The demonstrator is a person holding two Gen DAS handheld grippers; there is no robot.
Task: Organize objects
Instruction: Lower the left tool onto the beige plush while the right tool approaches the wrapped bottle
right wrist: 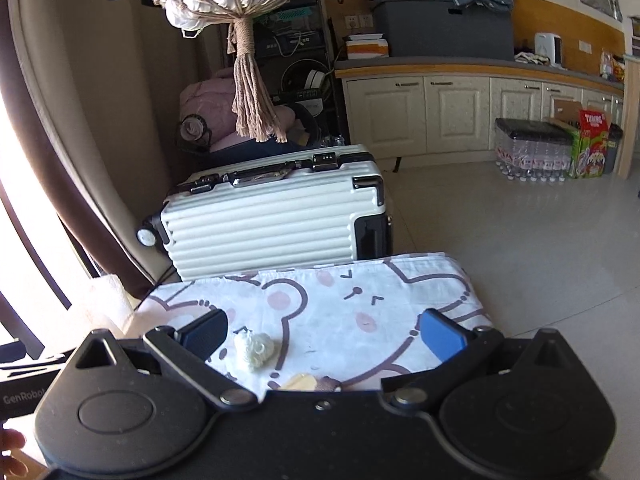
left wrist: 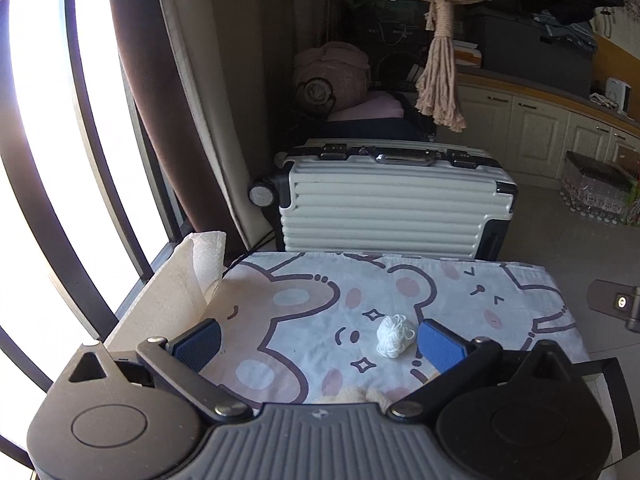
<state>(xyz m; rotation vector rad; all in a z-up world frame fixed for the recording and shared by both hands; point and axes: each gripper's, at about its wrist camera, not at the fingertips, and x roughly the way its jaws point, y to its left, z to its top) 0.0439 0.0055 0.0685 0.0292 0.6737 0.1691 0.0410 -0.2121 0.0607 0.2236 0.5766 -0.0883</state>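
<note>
A small ball of white yarn [left wrist: 394, 336] lies on the worktop [left wrist: 532, 292], which is covered by a cloth with a cartoon bear print [left wrist: 304, 320]. In the left wrist view the left gripper [left wrist: 318, 342] hovers above the near part of this cloth with its fingers [left wrist: 440, 344] spread wide, and they hold nothing; the yarn sits between them, just beside the inner face of the right finger, but whether it touches that finger cannot be told. In the right wrist view the right gripper [right wrist: 324, 336] is also wide open and empty, and the same yarn ball [right wrist: 256, 350] lies near its left finger [right wrist: 204, 334]. At the near edge of the cloth a pale yellow, fuzzy thing [right wrist: 300, 382] shows partly behind the gripper body; what it is cannot be told. A roll of paper towel [left wrist: 192, 280] stands at the far left corner of the worktop, next to the window [left wrist: 44, 160] and a brown curtain [left wrist: 132, 60]. Beyond the far edge of the worktop a white ribbed suitcase [left wrist: 384, 204] lies on its side on the floor. A macrame net with a tassel [left wrist: 440, 80] hangs above it. White cabinets [right wrist: 456, 112] stand at the far right.
</note>
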